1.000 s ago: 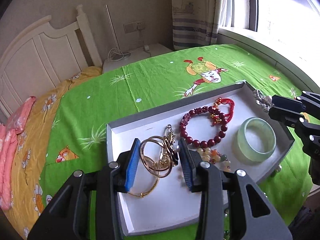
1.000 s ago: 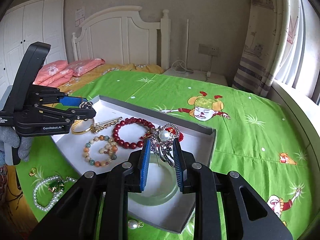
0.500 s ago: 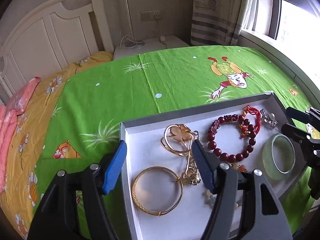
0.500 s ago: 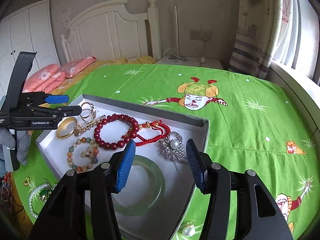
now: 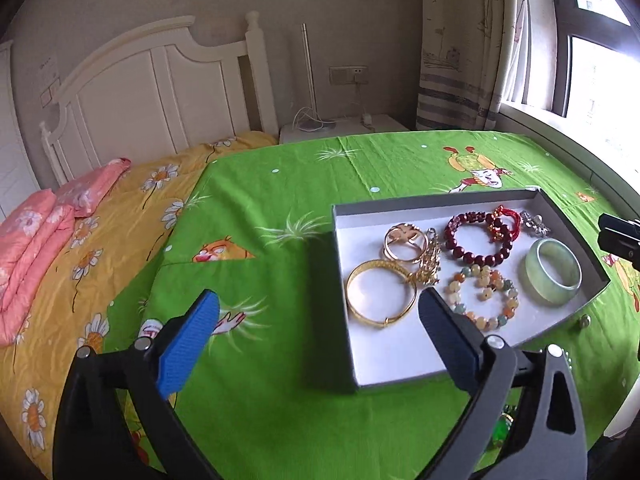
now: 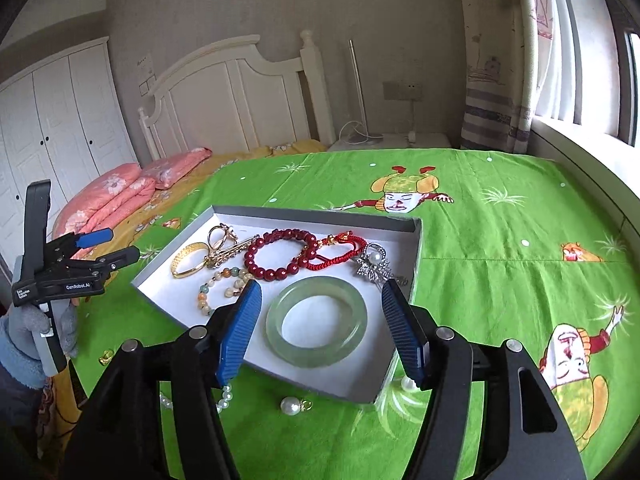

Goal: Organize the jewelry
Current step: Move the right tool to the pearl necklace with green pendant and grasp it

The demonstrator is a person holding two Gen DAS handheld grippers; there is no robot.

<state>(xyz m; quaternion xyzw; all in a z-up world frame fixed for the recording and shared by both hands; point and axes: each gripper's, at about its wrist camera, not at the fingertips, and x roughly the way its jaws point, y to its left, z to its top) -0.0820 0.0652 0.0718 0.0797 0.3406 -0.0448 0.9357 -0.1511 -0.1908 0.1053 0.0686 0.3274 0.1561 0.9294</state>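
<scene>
1. Currently opening: left tool, blue pads spread wide, nothing between them; hovering over the green bedsheet with one finger above the near left corner of the grey tray.
2. Also opening: right tool, pads apart, gripping nothing; framing the jade bangle lying flat in the tray's near end, not touching it.
3. Lying in the tray, on the bed: gold bangle, gold rings, dark red bead bracelet, red cord bracelet, pastel bead bracelet, pearl brooch against the far right wall.
4. Sitting loose on the sheet just outside the tray's near edge: pearl pendant, pearl strand partly hidden behind the right tool's finger.
</scene>
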